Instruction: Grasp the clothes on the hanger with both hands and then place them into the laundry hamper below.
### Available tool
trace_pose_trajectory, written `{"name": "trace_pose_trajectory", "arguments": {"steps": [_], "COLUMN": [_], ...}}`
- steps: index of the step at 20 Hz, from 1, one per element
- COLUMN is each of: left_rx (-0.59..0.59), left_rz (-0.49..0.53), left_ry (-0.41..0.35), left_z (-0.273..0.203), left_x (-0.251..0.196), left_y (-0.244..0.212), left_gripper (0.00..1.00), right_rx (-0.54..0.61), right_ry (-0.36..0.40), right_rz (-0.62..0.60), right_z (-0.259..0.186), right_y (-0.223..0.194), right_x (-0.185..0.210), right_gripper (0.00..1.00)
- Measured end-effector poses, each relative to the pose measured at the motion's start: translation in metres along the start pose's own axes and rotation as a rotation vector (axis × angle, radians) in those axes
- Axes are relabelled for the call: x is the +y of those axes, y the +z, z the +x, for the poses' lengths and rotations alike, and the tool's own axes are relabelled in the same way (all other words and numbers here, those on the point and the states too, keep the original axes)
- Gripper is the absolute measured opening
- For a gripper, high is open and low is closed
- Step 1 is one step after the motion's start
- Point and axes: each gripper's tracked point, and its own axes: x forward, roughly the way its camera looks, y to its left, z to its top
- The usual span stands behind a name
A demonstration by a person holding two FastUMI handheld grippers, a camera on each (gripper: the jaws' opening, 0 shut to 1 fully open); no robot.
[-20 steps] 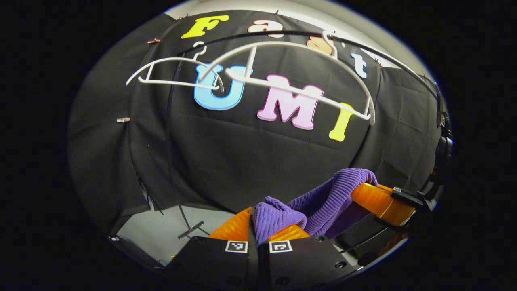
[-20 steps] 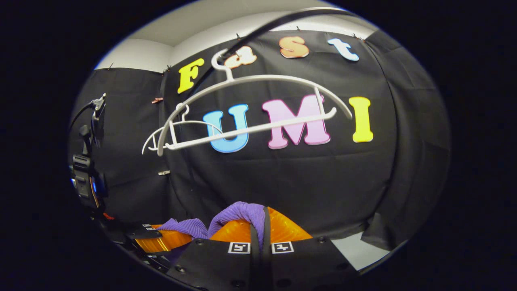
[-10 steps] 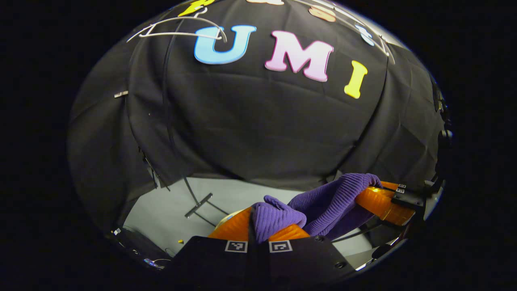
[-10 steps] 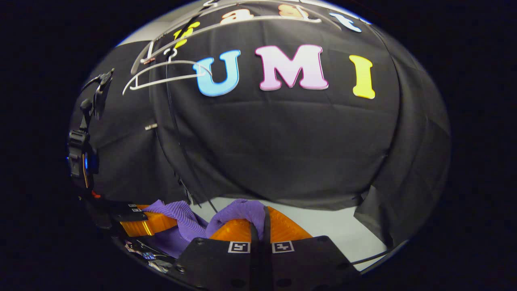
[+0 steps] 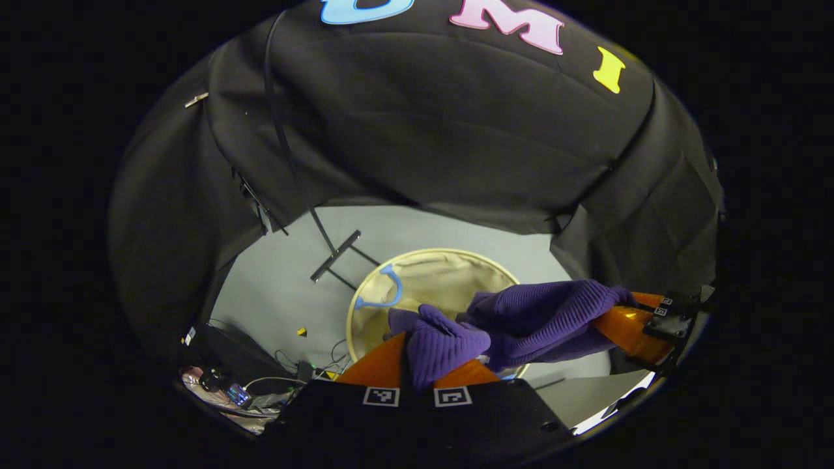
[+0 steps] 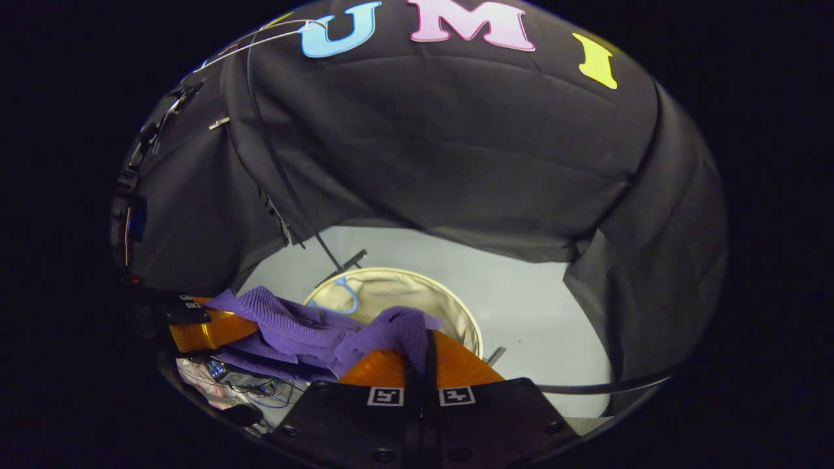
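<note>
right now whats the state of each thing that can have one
purple ribbed knit garment: off the hanger, stretched between both grippers above the hamper
round beige fabric laundry hamper: open, standing on the floor, garment not yet inside
left gripper: jaws shut on the garment
right gripper: jaws shut on the garment

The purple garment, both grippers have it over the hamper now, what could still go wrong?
The purple garment is stretched between the left gripper and the right gripper, over the near rim of the hamper, so part could drape over the rim. Each grip pinches only a small fold, so one end might slip early.
</note>
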Motion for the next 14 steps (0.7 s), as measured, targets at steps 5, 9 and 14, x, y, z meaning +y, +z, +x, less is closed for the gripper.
{"name": "trace_pose_trajectory", "arguments": {"steps": [5, 9, 14], "left_rx": [0.011, -0.005, -0.024], "left_rz": [0.022, 0.031, 0.035], "left_ry": [0.05, 0.037, 0.014], "left_z": [0.01, 0.005, -0.016], "left_x": [0.006, 0.005, 0.005], "left_y": [-0.007, -0.001, 0.007], "left_gripper": [0.31, 0.96, 0.96], "right_rx": [0.044, 0.032, 0.01], "right_ry": [-0.017, -0.036, -0.061], "right_rz": [0.009, 0.001, 0.043], "right_z": [0.003, 0.003, -0.012], "right_y": [-0.017, -0.012, 0.0], "right_x": [-0.006, -0.005, 0.002], "right_gripper": [0.55, 0.98, 0.98]}}
